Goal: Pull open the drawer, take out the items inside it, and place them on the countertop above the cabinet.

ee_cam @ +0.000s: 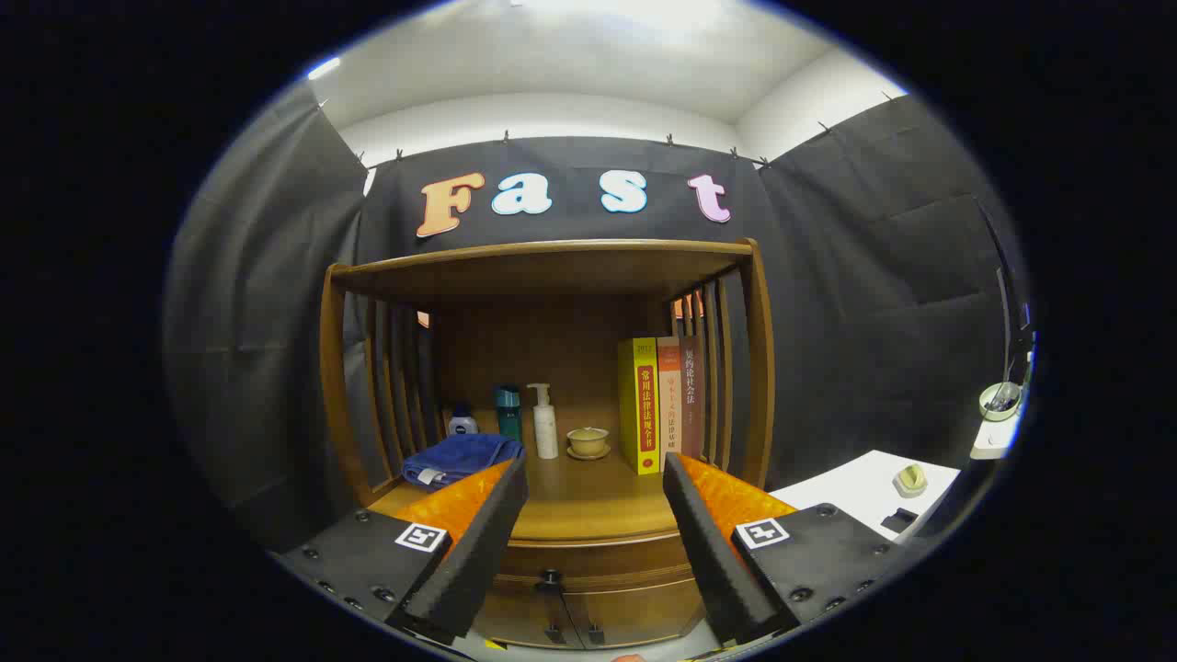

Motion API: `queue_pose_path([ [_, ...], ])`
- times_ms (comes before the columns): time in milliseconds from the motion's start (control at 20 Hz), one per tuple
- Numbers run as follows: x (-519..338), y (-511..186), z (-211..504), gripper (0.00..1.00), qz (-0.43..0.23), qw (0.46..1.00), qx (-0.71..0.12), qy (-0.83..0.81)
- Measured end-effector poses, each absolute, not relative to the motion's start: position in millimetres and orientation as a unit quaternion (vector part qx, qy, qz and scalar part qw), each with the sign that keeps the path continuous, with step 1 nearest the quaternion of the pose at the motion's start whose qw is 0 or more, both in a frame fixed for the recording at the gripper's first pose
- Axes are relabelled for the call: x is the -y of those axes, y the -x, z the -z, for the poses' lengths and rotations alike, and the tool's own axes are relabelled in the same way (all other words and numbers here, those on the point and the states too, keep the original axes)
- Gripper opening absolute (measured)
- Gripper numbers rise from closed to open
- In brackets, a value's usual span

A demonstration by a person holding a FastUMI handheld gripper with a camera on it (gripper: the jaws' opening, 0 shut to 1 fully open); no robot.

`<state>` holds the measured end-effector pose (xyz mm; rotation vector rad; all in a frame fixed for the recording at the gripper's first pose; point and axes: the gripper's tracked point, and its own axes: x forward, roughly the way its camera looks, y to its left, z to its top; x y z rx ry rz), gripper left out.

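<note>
Wooden cabinet (552,386) fills the frame's centre; its drawer (588,563) is closed at lower centre. Your gripper (596,552) holds its fingers apart, empty, framing the drawer knob (550,578) to reach it.

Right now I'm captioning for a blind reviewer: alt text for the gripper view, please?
The open tool faces a wooden cabinet whose drawer is shut, its knob between the fingers. The countertop holds a blue towel, bottles, a cup and books.
</note>
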<state>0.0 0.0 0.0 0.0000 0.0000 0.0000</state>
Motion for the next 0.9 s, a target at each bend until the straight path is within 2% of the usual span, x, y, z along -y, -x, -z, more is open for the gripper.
queue_pose_path([
  [900, -0.1, -1.9, 9.8, 0.98, 0.002, 1.000, -0.006, 0.008],
])
